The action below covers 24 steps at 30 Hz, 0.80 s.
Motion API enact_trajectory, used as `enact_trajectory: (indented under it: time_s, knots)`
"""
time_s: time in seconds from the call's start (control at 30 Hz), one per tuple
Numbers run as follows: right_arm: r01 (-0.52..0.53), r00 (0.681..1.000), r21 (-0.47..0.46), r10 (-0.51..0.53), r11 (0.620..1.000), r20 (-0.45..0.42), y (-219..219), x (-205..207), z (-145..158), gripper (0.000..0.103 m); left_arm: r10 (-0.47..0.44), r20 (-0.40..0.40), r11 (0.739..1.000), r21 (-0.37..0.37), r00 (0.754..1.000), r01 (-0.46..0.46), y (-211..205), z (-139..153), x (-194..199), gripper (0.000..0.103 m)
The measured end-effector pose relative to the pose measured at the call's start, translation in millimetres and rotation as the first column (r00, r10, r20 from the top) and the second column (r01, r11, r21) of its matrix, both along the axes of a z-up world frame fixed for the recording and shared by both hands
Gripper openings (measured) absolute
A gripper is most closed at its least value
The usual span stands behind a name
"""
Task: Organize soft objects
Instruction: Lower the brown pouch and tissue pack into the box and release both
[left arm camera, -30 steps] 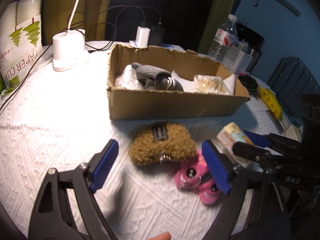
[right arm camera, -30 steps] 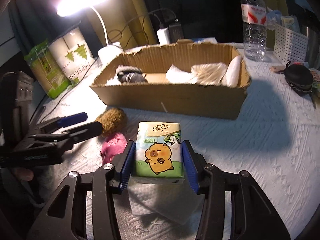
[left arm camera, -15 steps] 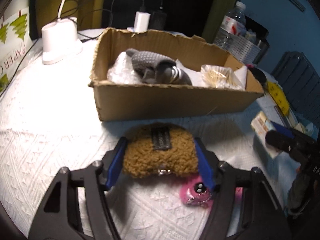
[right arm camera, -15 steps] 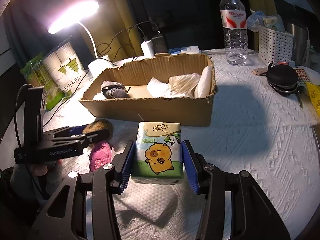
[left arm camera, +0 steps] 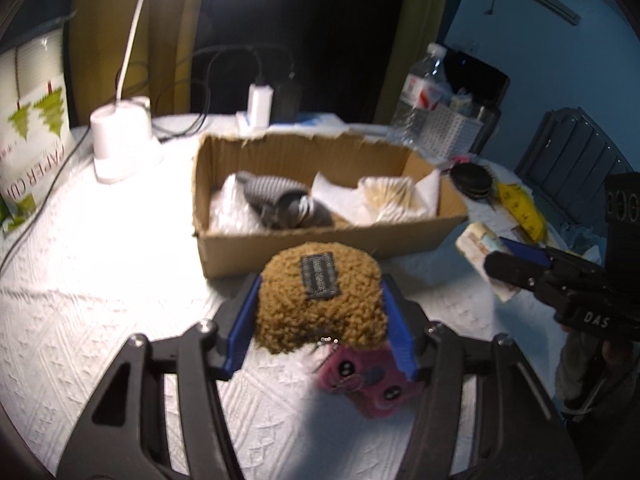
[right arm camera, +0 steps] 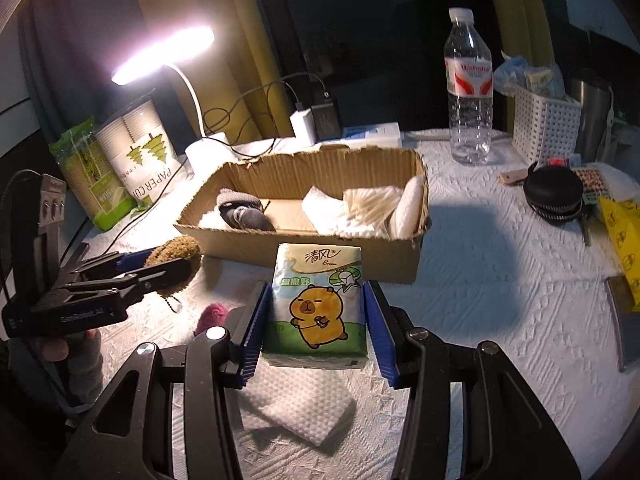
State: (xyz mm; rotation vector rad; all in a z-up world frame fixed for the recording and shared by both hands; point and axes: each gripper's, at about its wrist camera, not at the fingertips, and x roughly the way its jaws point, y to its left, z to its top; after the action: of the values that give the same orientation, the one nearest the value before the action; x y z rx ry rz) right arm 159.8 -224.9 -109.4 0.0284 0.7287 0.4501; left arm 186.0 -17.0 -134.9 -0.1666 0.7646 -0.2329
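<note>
Lamp-lit white textured worktop (right arm camera: 500,280) lies under both your tools. Your left gripper (left arm camera: 320,312), jaws just narrowed, clasps a brown fuzzy pouch (left arm camera: 320,300) above a pink plush (left arm camera: 368,384). Your right gripper (right arm camera: 316,320) clamps a tissue pack (right arm camera: 316,304). Behind, a cardboard box (right arm camera: 320,248) holds grey socks (left arm camera: 280,204) and white tissues (right arm camera: 324,212).

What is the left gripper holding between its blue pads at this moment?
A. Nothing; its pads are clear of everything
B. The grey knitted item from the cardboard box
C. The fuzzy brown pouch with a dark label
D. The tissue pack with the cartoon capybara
C: in the left wrist view the left gripper has both pads pressed against the sides of the fuzzy brown pouch.
</note>
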Motion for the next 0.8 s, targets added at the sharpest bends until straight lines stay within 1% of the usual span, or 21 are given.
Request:
enact_trajectory:
  time_s: [0.13,0.2,0.4,0.63,0.8]
  knots:
    - [-0.003,1.0,0.004,0.003,1.0,0.026,-1,-3,10,0.05,-0.006,0.043,1.0,0.026,0.999,0.005,-5,16,-2,0.059]
    - [-0.001,0.999,0.005,0.001,1.0,0.034,-3,-2,12,0.05,-0.001,0.06,0.998,0.057,0.998,-0.002,-10,23,-1,0.059]
    - [0.021,0.997,0.01,-0.022,1.0,0.07,-11,4,20,0.05,0.007,0.089,0.993,0.113,0.996,-0.017,-20,34,11,0.059]
    - [0.016,0.996,0.024,-0.018,1.0,0.091,-21,22,26,0.05,0.022,0.107,0.99,0.137,0.994,-0.037,-21,41,33,0.059]
    - [0.001,0.995,0.035,-0.004,0.999,0.104,-18,38,30,0.05,0.052,0.127,0.989,0.131,0.991,-0.068,-15,44,50,0.059]
